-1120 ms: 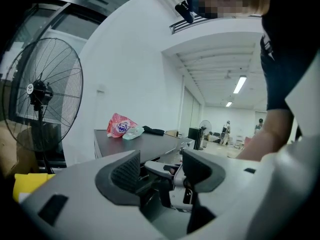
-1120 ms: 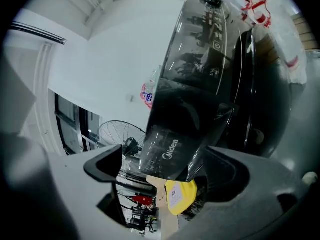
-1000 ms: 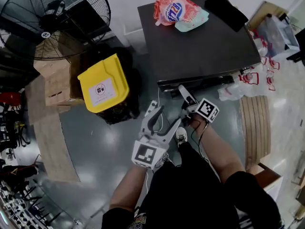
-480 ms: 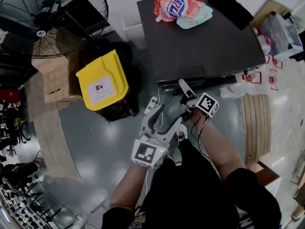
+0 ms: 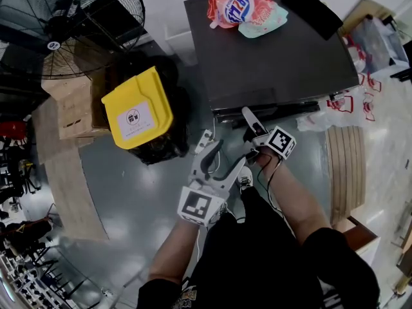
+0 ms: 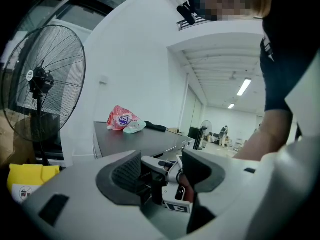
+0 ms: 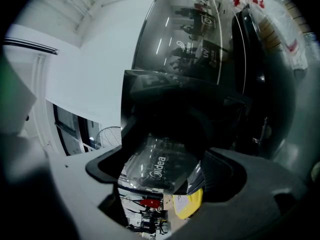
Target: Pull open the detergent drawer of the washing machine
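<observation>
The dark grey washing machine (image 5: 270,50) stands ahead of me. My right gripper (image 5: 247,122) reaches its upper front at the left end, rolled on its side. In the right gripper view the glossy detergent drawer front (image 7: 159,160), printed with a brand name, sits between the jaws of the right gripper (image 7: 165,178). These jaws are closing around it, and I see no pad pressing on it. Below the drawer is the round door glass (image 7: 185,29). My left gripper (image 5: 219,159) hangs open in front of the machine, nearer me, with nothing in the left gripper (image 6: 160,171).
A pink detergent bag (image 5: 241,8) and a black item (image 5: 311,13) lie on the machine top. Left of the machine stand a yellow bin (image 5: 137,111), a cardboard box (image 5: 71,108) and a large fan (image 5: 71,24). Plastic bags (image 5: 335,105) and a wooden pallet (image 5: 347,166) are on the right.
</observation>
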### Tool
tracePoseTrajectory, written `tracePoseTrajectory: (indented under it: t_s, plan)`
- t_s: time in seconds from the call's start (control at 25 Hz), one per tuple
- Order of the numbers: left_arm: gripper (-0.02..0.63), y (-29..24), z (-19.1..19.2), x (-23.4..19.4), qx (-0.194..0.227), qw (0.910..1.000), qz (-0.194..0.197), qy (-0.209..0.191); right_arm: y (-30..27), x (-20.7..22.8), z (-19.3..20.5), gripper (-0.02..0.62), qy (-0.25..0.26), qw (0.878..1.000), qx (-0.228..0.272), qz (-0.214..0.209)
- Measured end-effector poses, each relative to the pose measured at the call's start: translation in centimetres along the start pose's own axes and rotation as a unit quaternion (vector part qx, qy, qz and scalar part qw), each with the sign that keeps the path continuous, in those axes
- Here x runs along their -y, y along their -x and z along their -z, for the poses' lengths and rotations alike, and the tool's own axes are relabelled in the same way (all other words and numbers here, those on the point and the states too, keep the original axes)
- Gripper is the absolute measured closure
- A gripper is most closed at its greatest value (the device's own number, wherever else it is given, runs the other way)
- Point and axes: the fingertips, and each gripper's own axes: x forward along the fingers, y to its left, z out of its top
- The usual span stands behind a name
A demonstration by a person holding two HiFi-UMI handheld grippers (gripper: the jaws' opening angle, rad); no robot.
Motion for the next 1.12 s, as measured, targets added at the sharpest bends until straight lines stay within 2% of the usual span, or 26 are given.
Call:
tracePoseTrajectory:
  t_s: [0.16, 0.68, 1.12]
  plan:
    - [0.356, 0.2, 0.0, 0.1, 0.008, 1.0, 0.001, -0.002, 0.4, 0.4, 0.2, 0.118, -0.004, 1.0, 0.003, 0.019]
    - [0.357, 1.7, 0.8, 2.4, 0.004, 1.0, 0.008, 0.001, 3.4, 0.3, 1.8, 0.121, -0.014, 1.0, 0.006, 0.014]
    - [0.363, 4.2, 1.6, 5.0, 0.008, 0.9996, 0.025, -0.01, 8.4, 0.9, 3.8, 0.121, -0.019, 1.0, 0.017, 0.01]
